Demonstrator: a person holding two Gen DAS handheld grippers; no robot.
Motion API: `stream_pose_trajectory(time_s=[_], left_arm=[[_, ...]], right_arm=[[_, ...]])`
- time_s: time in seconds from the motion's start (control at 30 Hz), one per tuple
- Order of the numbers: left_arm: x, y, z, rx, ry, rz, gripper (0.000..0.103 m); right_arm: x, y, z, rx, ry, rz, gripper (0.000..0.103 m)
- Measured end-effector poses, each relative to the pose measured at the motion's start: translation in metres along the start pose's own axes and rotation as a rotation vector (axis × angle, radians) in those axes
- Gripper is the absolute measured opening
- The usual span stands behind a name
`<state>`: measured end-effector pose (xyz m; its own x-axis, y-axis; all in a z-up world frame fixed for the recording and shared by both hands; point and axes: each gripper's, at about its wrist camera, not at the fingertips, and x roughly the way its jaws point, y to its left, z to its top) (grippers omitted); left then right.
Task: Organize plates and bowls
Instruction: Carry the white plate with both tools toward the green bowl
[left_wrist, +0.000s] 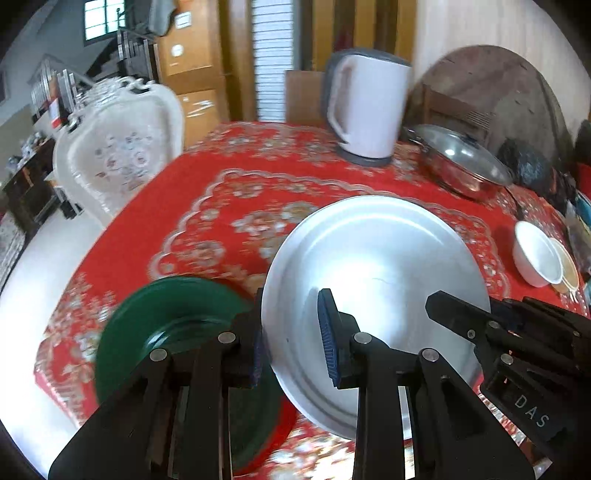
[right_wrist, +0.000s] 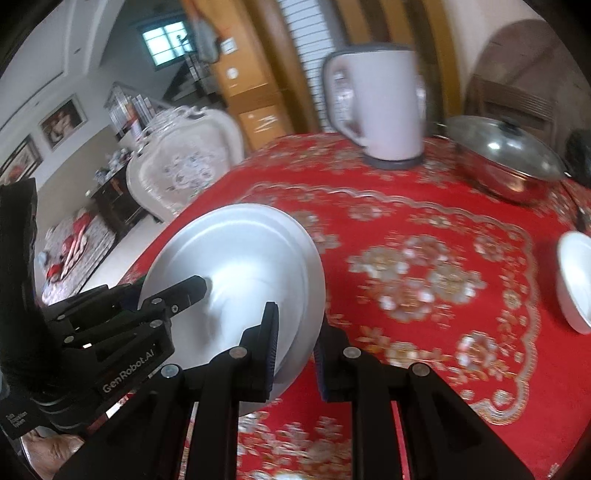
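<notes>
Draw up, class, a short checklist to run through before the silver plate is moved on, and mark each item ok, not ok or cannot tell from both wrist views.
1. Left gripper straddles the rim of the silver plate: ok.
2. Right gripper straddles the opposite rim: ok.
3. Pads actually clamped on the rim on both sides: cannot tell, gaps still show.
4. Plate level: not ok, it is tilted.
5. Green plate free to receive it: ok, nothing lies on it.
6. Kettle, lidded pot and white bowl out of the way: ok, they stand farther back and to the side.
</notes>
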<state>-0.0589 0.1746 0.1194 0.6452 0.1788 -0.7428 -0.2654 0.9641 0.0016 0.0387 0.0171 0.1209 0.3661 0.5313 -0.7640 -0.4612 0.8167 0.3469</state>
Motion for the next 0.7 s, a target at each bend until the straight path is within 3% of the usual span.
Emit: stream_pose_trajectory(time_s=[0.33,0.7], left_arm=[[-0.012,0.070,-0.025,-0.089,0.027,0.071,0.026],[0.009,0.111,-0.054,-0.138,0.107,0.109,0.026]], right_arm=[[0.031,0.069,0.000,-0.129,0.050,0.067,0.018],[0.070,0.115,-0.011,-0.231,0.141,0.051,0.018]])
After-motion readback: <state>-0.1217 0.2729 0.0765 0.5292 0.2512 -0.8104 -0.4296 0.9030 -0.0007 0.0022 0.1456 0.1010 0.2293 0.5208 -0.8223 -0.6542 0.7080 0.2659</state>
